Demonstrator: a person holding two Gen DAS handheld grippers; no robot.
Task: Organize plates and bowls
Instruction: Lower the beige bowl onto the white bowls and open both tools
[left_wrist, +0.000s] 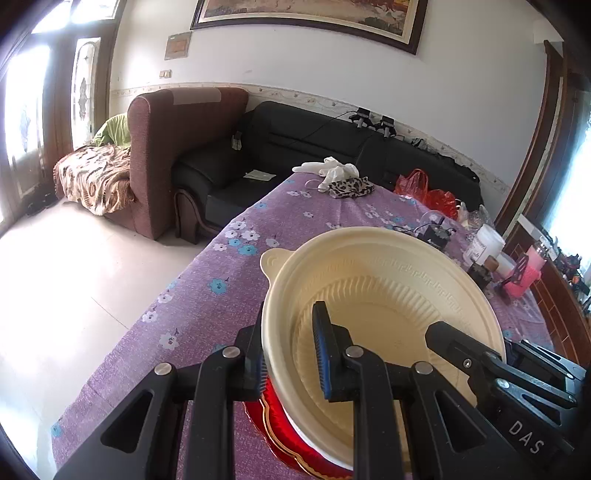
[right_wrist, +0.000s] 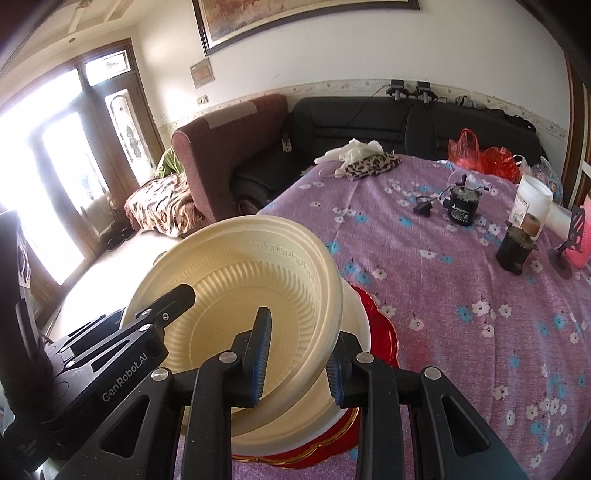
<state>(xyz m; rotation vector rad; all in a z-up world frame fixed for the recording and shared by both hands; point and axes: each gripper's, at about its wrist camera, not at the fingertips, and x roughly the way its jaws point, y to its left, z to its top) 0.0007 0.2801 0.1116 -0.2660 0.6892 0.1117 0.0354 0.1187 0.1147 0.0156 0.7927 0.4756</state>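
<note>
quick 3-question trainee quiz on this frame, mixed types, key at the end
1. True or false: each hand-held gripper, left and right, clamps the rim of the cream bowl.
2. What colour is the plate under the bowl? A) blue B) red C) green
3. Fill in: the leopard-print pouch lies on the table's far side beside white ____.

Key: 1 true; 2 B; 3 gloves
</note>
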